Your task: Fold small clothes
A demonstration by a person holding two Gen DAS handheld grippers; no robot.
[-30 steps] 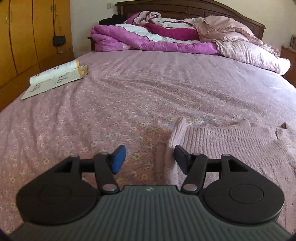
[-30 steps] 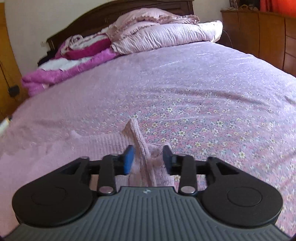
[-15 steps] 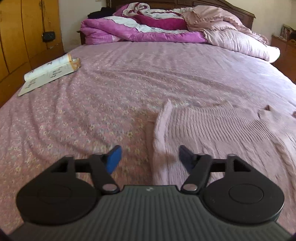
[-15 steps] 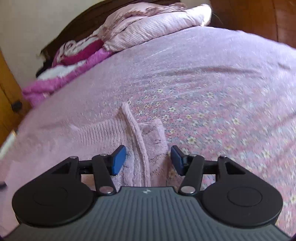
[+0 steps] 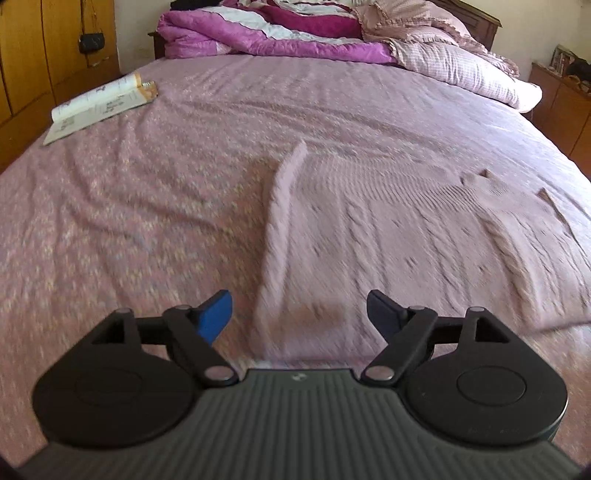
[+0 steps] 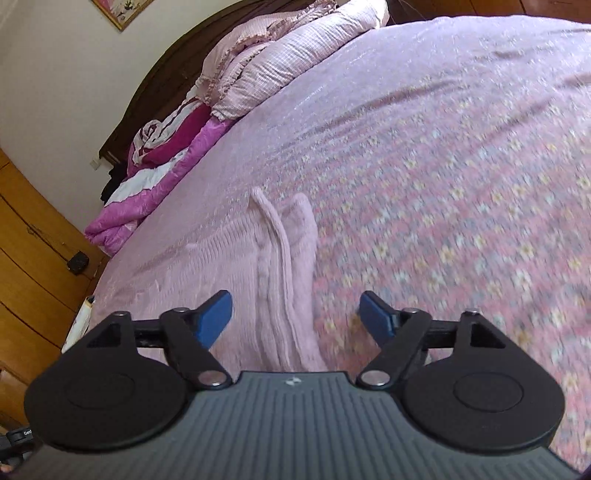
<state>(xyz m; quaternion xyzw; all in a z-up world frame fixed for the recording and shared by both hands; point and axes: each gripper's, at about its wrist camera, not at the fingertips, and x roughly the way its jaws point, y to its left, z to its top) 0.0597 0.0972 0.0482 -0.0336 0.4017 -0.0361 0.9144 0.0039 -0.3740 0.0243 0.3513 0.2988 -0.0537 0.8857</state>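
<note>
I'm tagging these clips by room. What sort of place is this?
Most likely a home bedroom: a large bed with a wooden headboard, bunched quilts, and wooden wardrobes alongside.

A: What colour is seen on the sweater?
B: A pale pink is shown, worked in ribs and cable patterns.

A: And the bedsheet?
B: A mauve pink ground is printed with small pale flowers.

A: How is the quilt coloured?
B: Bright magenta with a white band is seen; beside it, the pillow is covered in a fine pink-and-white check.

A: The gripper pads?
B: Blue, on black arms.
</note>
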